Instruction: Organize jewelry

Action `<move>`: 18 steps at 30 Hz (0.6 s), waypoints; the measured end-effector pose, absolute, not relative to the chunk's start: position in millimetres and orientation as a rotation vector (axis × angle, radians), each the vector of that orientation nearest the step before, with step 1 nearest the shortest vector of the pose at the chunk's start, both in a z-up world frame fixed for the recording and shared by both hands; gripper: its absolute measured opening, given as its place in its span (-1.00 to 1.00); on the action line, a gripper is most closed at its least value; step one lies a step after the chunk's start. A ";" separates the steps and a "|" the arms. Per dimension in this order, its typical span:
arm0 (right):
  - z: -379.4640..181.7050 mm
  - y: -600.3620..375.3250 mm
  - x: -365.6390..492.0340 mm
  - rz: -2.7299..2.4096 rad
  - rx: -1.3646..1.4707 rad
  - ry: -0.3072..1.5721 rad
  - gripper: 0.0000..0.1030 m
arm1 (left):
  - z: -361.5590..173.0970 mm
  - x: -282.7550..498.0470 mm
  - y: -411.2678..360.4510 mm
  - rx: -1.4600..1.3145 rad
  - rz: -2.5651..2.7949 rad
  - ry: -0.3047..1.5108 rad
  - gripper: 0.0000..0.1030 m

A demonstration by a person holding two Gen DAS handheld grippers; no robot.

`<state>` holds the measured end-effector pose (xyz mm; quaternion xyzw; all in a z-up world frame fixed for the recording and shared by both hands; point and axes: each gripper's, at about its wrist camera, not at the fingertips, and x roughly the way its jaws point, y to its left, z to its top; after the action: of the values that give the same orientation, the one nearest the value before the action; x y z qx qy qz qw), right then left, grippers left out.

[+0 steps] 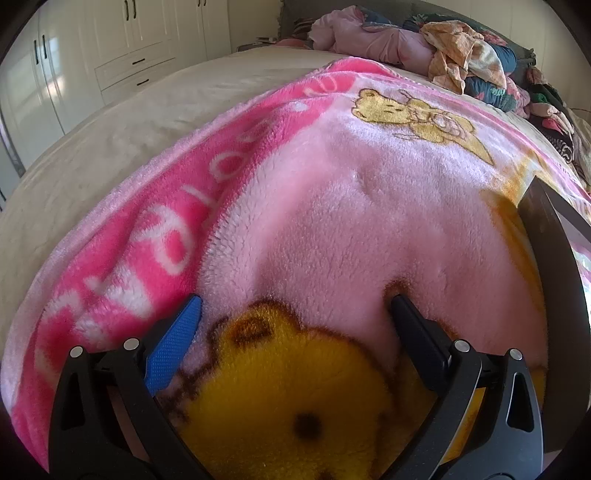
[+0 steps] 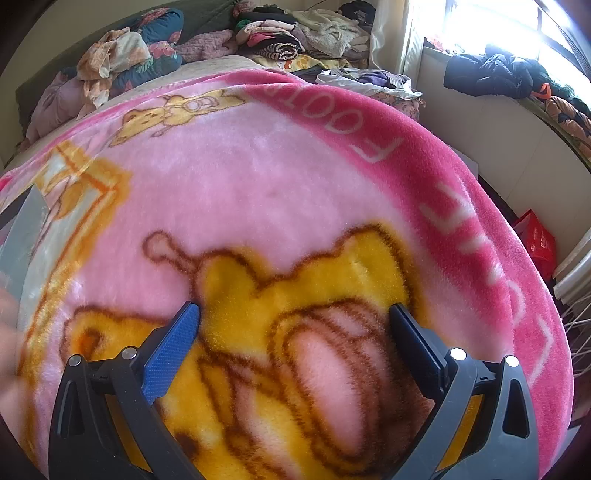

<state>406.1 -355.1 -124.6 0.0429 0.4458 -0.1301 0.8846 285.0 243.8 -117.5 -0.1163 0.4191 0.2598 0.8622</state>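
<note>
No jewelry shows in either view. My left gripper is open and empty, low over a pink fleece blanket printed with yellow bears. A dark flat box or tray edge stands at the right of the left wrist view. My right gripper is open and empty over the same blanket. A grey flat object lies at the left edge of the right wrist view; I cannot tell what it holds.
The blanket lies on a beige bed. Piled clothes sit at the bed's far end and also show in the right wrist view. White wardrobes stand left. A window ledge with dark clothes and a red box are right.
</note>
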 end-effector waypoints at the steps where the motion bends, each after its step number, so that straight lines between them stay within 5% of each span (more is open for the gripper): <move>1: -124.1 -354.7 405.1 -0.271 0.089 0.926 0.90 | -116.6 283.6 242.7 -0.240 0.547 0.880 0.80; 18: -124.2 -354.7 404.8 -0.271 0.089 0.926 0.90 | -118.1 287.8 243.4 -0.243 0.546 0.880 0.80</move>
<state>404.8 -354.7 -124.2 0.0425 0.4452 -0.1303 0.8849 287.8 243.4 -118.1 -0.1157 0.4195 0.2602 0.8619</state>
